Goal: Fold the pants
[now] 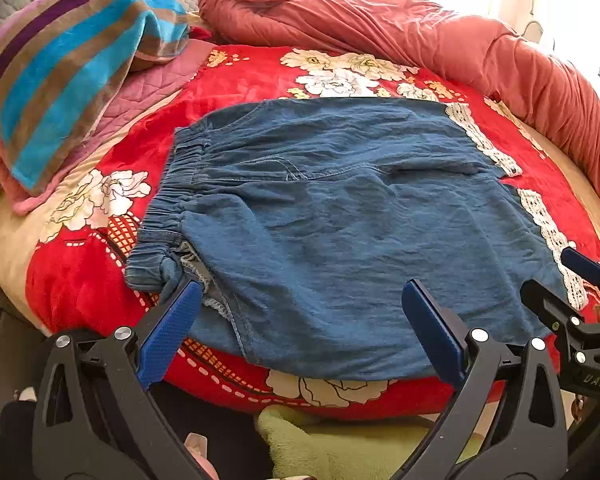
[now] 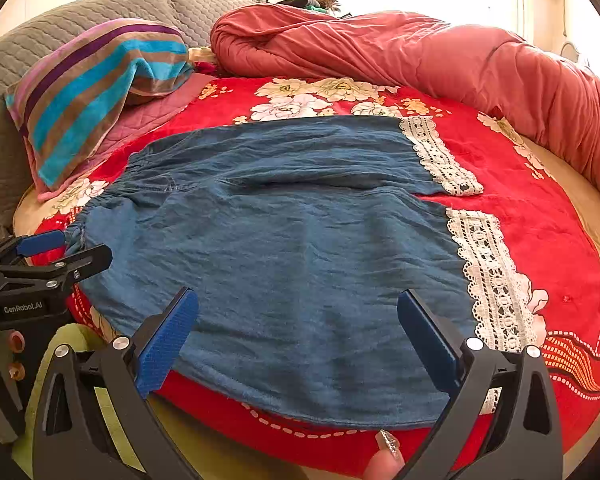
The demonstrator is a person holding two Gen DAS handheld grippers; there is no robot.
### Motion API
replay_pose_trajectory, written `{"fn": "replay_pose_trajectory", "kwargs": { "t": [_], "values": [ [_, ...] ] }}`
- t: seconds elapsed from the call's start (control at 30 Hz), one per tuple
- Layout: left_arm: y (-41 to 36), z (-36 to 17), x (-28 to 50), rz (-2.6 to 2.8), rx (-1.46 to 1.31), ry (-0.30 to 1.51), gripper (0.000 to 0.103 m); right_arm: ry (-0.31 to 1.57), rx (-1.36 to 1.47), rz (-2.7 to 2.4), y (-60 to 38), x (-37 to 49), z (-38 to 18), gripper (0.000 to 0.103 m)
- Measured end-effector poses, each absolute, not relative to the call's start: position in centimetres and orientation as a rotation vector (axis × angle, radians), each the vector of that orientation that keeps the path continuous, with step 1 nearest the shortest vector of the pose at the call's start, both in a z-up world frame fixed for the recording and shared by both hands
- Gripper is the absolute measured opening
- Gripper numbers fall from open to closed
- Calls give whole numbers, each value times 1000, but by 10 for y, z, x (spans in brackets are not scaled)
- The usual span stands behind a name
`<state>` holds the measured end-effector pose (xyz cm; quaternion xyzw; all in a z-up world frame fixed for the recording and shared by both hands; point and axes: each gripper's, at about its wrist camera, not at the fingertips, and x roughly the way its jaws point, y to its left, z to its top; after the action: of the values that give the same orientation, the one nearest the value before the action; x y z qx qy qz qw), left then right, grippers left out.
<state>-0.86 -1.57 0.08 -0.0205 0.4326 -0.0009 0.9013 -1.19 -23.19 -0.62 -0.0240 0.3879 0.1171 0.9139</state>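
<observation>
Blue denim pants [image 1: 320,216] with an elastic waistband [image 1: 168,200] on the left and white lace cuffs [image 1: 548,232] on the right lie spread flat on a red floral blanket [image 1: 240,76]. My left gripper [image 1: 300,312] is open over the near edge by the waistband. My right gripper [image 2: 298,320] is open over the near edge of the pants [image 2: 280,248], close to the lace cuff [image 2: 488,276]. Each gripper shows in the other's view, the right one [image 1: 580,288] and the left one [image 2: 66,248]. Neither holds cloth.
A striped towel [image 1: 72,68] on a pillow lies at the back left. A rolled red-brown quilt [image 1: 420,32] runs along the back and right. A green cloth [image 1: 340,444] lies below the bed's near edge. A fingertip [image 2: 384,460] shows at the bottom.
</observation>
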Motion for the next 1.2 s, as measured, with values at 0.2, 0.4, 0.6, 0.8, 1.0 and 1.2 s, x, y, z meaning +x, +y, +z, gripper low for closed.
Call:
{"fn": "replay_pose_trajectory", "kwargs": {
  "t": [0.2, 0.4, 0.6, 0.8, 1.0, 1.2],
  "values": [
    [-15, 1, -9, -4, -43, 895, 94, 801, -50, 238, -231, -13, -6, 99],
    [-15, 1, -9, -3, -44, 893, 94, 805, -52, 237, -230, -12, -7, 99],
    [-13, 2, -10, -4, -45, 891, 94, 804, -53, 236, -230, -12, -7, 99],
    [-13, 2, -10, -3, -43, 891, 94, 803, -52, 235, -230, -12, -6, 99],
    [-9, 4, -11, -4, -48, 889, 94, 804, -53, 235, -229, -12, -6, 99],
    [-10, 4, -11, -4, -46, 888, 95, 806, -55, 237, -229, -11, -6, 99]
  ]
}}
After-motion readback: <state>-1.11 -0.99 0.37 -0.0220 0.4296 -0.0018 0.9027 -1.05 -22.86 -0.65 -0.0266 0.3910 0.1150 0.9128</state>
